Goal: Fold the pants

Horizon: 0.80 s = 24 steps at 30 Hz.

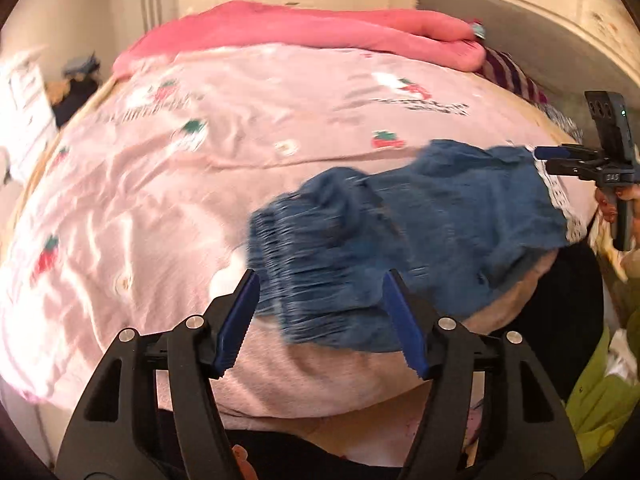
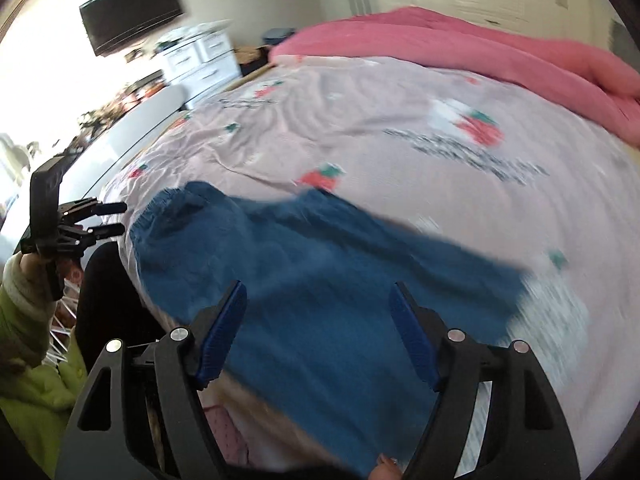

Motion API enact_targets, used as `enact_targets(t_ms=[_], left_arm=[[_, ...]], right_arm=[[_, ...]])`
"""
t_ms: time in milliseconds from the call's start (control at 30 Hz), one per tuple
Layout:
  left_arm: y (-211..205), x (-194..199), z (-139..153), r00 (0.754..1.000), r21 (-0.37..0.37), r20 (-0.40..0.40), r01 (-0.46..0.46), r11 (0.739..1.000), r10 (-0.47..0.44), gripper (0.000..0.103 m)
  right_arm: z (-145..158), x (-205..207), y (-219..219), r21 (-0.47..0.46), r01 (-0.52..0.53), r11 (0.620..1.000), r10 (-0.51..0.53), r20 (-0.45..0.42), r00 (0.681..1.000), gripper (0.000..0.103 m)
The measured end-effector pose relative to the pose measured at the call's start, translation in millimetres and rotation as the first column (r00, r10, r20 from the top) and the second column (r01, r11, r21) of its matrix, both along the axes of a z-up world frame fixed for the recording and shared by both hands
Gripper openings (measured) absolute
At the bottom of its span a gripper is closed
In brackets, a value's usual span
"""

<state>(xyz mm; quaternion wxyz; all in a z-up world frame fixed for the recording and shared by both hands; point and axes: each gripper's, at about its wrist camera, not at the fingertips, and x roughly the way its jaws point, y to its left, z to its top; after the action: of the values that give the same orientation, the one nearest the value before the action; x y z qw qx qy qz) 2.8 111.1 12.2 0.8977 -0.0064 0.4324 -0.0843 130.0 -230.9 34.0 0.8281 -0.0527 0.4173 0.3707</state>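
Pants (image 1: 420, 232) lie on bedsheet (image 1: 200, 184) (pink quilt (image 1: 320, 32) beyond).

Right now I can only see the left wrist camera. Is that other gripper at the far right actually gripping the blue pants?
Observer: No. In the right wrist view, the right gripper has its jaws wide apart, and the pants lie loose beneath it.
Visitor: Is anything in the room hidden from me?
Observer: Yes, a dark television hangs on the wall.
Visitor: How does my own gripper look from there?
Observer: The left gripper is open and sits beside the elastic waistband, by the bed's edge.
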Motion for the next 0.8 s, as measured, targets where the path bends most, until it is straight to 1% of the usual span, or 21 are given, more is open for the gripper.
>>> enact_targets(t_ms=[33, 100, 167, 233, 267, 333, 400, 467, 500, 533, 567, 600, 633, 700, 800], left_arm=[[6, 5, -6, 1.000, -0.037, -0.022, -0.017, 0.999, 0.016, 0.056], [11, 13, -15, 0.999, -0.071, -0.044, -0.034, 0.997, 0.031, 0.056], [8, 19, -19, 0.999, -0.096, -0.045, -0.023, 0.995, 0.018, 0.056], [1, 27, -24, 0.999, -0.092, -0.055, -0.004, 0.996, -0.001, 0.054], [1, 28, -28, 0.998, -0.088, -0.067, -0.007, 0.996, 0.001, 0.045], [3, 36, -37, 0.995, -0.091, -0.102, -0.024, 0.996, 0.015, 0.042], [5, 37, -38, 0.994, -0.087, -0.104, -0.019, 0.996, 0.010, 0.037], [7, 38, -35, 0.995, -0.078, -0.096, -0.014, 0.997, 0.007, 0.024], [10, 40, -31, 0.995, -0.077, -0.096, -0.013, 0.997, 0.006, 0.023], [13, 42, -28, 0.995, -0.080, -0.096, -0.010, 0.997, 0.002, 0.020], [16, 45, -25, 0.996, -0.079, -0.093, -0.008, 0.997, 0.000, 0.017], [20, 47, -21, 0.996, -0.072, -0.091, -0.011, 0.997, 0.004, 0.016], [23, 47, -17, 0.996, -0.062, -0.088, -0.012, 0.998, 0.007, 0.015], [28, 46, -13, 0.996, -0.050, -0.085, -0.011, 0.999, 0.007, 0.014], [36, 42, -15, 0.996, -0.043, -0.088, -0.026, 0.999, 0.022, 0.012]], right_arm=[[0, 10, 12, -0.004, -0.007, 1.000, 0.007, 0.000, 1.000, 0.072], [-2, 26, 24, -0.030, -0.002, 1.000, 0.002, 0.013, 1.000, 0.072], [-6, 42, 34, -0.078, 0.010, 0.997, -0.009, 0.022, 1.000, 0.073], [-11, 56, 41, -0.088, 0.012, 0.996, -0.012, 0.003, 1.000, 0.073], [-15, 61, 45, -0.093, 0.010, 0.996, -0.010, -0.004, 1.000, 0.073], [-21, 68, 53, -0.115, -0.004, 0.993, 0.003, -0.011, 1.000, 0.073], [-26, 72, 60, -0.129, -0.025, 0.991, 0.023, -0.019, 1.000, 0.073], [-31, 76, 70, -0.147, -0.059, 0.987, 0.053, -0.041, 0.998, 0.072], [-35, 77, 76, -0.166, -0.083, 0.983, 0.075, -0.053, 0.996, 0.070], [-37, 77, 82, -0.182, -0.101, 0.978, 0.091, -0.062, 0.994, 0.057], [-39, 79, 85, -0.189, -0.119, 0.975, 0.106, -0.076, 0.991, 0.049], [-42, 81, 90, -0.196, -0.134, 0.971, 0.117, -0.095, 0.989, 0.024], [-44, 83, 95, -0.210, -0.144, 0.967, 0.124, -0.109, 0.986, 0.004], [-44, 84, 100, -0.223, -0.136, 0.965, 0.119, -0.088, 0.989, 0.003], [-41, 95, 102, -0.187, -0.099, 0.977, 0.088, -0.068, 0.994, 0.003]])
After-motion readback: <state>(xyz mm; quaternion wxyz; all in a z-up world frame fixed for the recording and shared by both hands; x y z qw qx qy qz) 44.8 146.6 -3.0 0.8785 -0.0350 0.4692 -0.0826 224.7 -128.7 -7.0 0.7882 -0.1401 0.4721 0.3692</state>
